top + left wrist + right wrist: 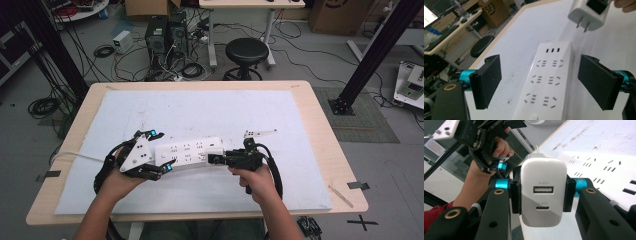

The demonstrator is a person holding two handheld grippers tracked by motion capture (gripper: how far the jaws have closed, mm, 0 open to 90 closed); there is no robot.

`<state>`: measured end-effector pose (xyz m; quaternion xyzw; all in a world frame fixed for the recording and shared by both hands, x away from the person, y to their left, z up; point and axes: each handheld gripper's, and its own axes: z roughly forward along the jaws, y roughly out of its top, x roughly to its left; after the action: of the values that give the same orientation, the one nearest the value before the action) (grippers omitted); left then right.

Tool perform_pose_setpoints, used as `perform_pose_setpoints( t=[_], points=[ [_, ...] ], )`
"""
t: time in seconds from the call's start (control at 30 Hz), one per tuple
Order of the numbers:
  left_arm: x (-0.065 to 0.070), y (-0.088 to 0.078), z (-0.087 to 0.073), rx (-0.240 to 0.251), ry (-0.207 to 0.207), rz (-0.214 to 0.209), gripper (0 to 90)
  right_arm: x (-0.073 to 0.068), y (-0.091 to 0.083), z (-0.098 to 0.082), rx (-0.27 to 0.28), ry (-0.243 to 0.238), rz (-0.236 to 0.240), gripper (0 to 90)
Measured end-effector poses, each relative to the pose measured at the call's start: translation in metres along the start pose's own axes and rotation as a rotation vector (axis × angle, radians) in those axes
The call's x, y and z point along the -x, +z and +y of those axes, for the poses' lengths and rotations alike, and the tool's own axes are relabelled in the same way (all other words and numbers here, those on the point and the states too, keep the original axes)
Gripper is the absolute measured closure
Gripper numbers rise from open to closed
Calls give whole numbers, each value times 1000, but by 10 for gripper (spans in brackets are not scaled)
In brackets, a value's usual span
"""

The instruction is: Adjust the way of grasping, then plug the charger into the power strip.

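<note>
- While the right hand-held gripper (pixel 541 195) clamps the charger (pixel 543 192) by its sides, prongs hang above the strip (pixel 546 82), near the table's (pixel 320 125) front edge; a tilt could miss the slots.
- Left hand-held gripper (pixel 549 82) straddles the strip, jaws wide, gripping nothing; an unsteadied strip could slide when pushed.

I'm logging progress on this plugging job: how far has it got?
Done: the right gripper has picked up the white USB charger, jaws shut on its sides. In hand: the charger hangs above the power strip's far end, prongs bare; the left gripper straddles the strip, jaws open. Left: steadying the strip, perhaps, and pushing the prongs into a socket.
</note>
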<state>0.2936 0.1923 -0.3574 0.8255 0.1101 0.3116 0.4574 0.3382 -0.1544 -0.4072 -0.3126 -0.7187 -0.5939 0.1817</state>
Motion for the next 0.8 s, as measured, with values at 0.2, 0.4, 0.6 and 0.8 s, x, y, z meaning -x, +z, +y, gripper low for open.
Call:
perform_pose_setpoints(
  t=[0.2, 0.4, 0.6, 0.8],
  points=[
    [-12, -4, -3, -1, -28, 14, 192, 5, 0, 2, -6, 4, -14, 629],
    [-15, -6, -10, -24, -54, 17, 192, 11, 4, 7, 22, -8, -36, 629],
    [-18, -12, -20, -47, -69, 34, 192, 17, 9, 17, 32, -10, -38, 629],
    [-22, -20, -22, -44, -88, 53, 192, 17, 13, 25, 37, -78, -78, 629]
  ],
)
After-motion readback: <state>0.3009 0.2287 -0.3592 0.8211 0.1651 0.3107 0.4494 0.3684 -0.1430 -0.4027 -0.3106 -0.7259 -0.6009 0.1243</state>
